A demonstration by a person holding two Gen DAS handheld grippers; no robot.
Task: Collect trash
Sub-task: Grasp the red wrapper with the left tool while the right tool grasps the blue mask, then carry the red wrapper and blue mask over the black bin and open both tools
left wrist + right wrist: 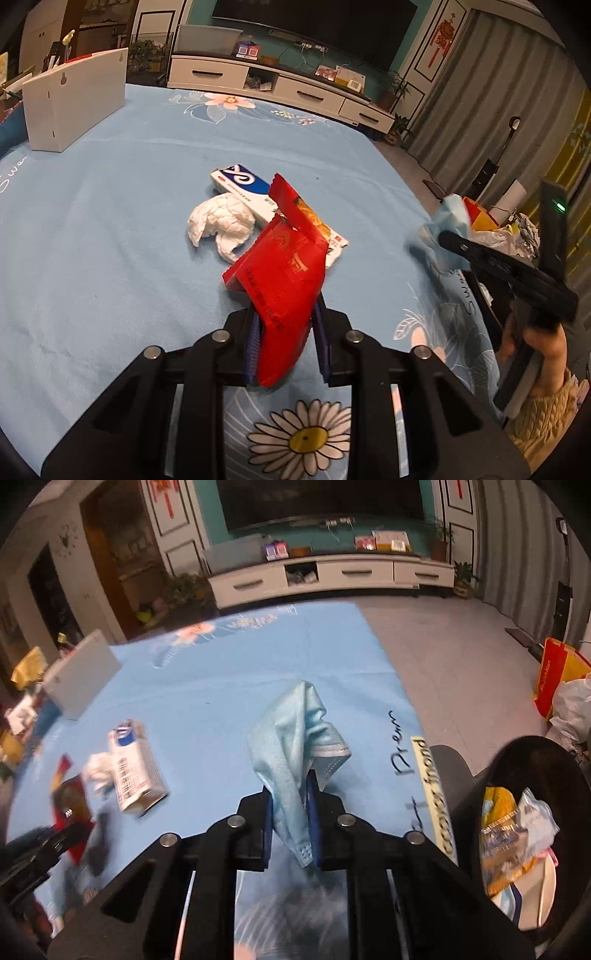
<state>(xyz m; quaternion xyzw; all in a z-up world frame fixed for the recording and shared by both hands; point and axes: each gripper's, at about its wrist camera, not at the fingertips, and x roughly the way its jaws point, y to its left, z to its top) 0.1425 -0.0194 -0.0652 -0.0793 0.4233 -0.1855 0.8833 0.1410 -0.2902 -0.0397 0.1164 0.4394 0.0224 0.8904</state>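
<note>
Red wrapper (284, 291) pinched upright; blue mask (295, 760) pinched, drooping; tissue (221, 225), carton (251, 192) on cloth.

We're in a home living room, no doubt about it. Along the far wall runs a long white TV cabinet (280, 86) with drawers, and above it a big dark television (314, 22) on a teal wall. Potted plants (395, 90) stand at the cabinet's end, grey curtains (491, 96) hang down the right side, and a red knot ornament (443, 37) decorates a panelled wall. Up front, a work surface under a light blue cloth (110, 221) printed with daisies, and a stick vacuum (495, 162) parked by the curtains.
</note>
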